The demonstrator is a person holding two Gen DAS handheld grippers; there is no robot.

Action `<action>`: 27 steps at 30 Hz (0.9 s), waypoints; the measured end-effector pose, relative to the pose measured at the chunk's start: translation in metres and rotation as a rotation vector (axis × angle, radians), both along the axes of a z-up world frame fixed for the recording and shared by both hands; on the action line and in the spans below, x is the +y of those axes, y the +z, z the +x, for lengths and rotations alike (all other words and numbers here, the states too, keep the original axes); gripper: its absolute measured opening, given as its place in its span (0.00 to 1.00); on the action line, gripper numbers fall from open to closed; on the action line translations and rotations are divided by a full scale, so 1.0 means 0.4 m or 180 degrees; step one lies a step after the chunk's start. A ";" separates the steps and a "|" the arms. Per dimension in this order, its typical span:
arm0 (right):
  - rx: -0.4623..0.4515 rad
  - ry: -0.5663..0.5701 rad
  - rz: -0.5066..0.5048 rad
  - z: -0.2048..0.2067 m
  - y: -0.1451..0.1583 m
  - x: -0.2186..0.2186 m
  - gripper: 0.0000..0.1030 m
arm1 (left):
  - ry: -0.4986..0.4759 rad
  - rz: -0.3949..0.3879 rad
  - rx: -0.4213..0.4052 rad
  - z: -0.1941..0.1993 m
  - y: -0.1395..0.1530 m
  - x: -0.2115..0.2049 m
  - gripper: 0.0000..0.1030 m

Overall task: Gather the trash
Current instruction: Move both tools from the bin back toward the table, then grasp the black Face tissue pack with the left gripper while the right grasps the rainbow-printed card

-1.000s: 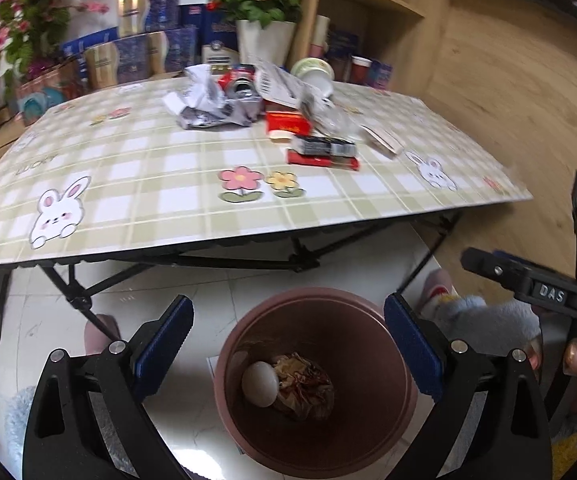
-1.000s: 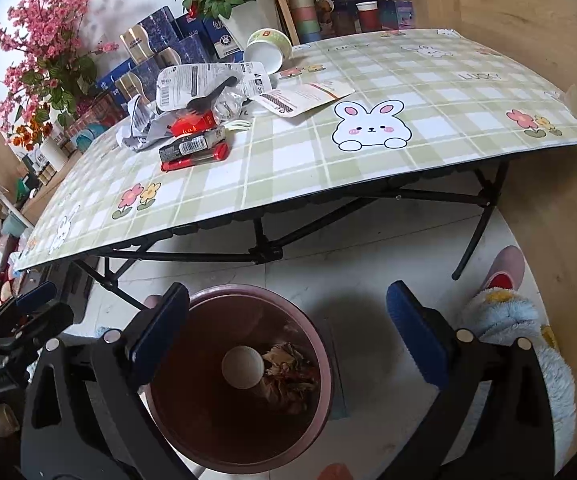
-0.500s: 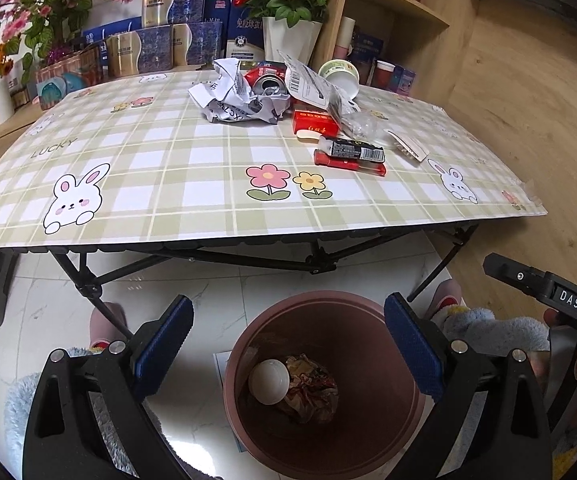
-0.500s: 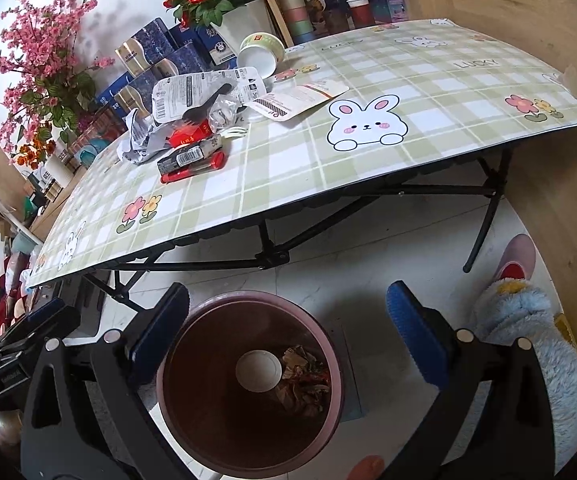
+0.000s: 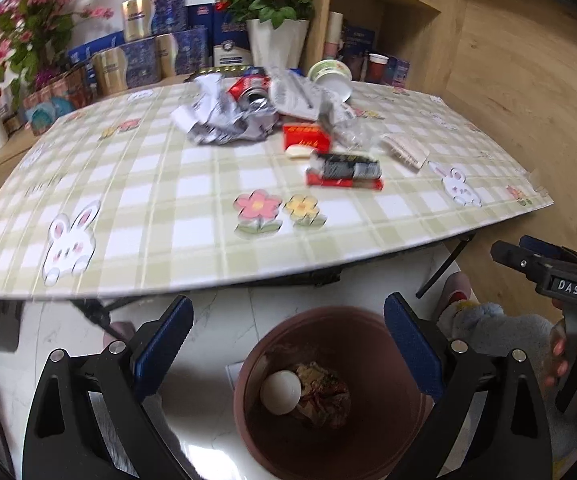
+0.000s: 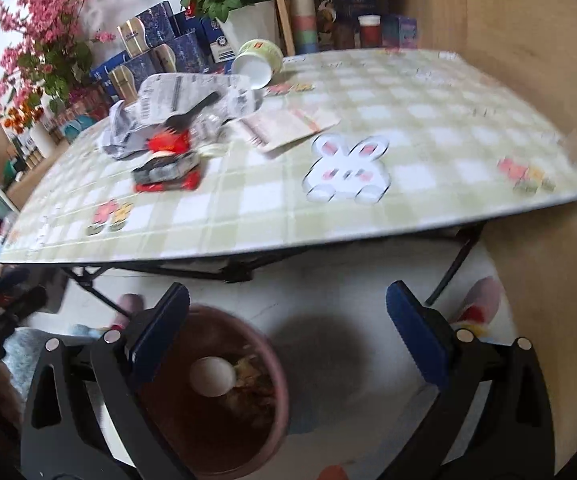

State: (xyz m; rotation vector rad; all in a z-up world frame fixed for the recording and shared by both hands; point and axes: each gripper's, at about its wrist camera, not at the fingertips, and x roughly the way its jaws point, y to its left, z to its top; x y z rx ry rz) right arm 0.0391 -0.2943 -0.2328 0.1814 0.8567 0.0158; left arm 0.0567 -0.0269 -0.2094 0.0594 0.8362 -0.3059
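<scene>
Two pieces at least already lie in the brown bin (image 5: 328,392) on the floor in front of the bench (image 5: 168,208): a round white object (image 5: 280,392), perhaps an upturned cup, and a crumpled brownish wrapper (image 5: 324,394) beside it. Most of the trash is still on the bench, heaped toward its far side: crumpled paper (image 5: 216,120), a crushed red can (image 5: 248,92), a printed plastic packet (image 5: 300,96), a tipped paper bowl (image 5: 330,76), a red carton (image 5: 306,138), a black-and-red wrapper (image 5: 344,170) and a flat paper sleeve (image 5: 404,152). A black plastic fork (image 6: 192,114) shows on the packet in the right wrist view, though blur makes the pile hard to sort. The left hand-held gripper (image 5: 288,344) hangs over the bin with its jaws spread wide and nothing between them; the right hand-held gripper (image 6: 288,340) is likewise wide open and empty, with the bin under its left finger. By my judgement the job is only just started, and nearly every item has yet to be fetched from the bench and dropped in.
</scene>
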 end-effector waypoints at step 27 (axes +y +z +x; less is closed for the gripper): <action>-0.0088 0.0470 -0.0647 0.237 0.033 -0.044 0.94 | -0.0124 0.0252 0.0488 0.420 -0.058 -0.268 0.66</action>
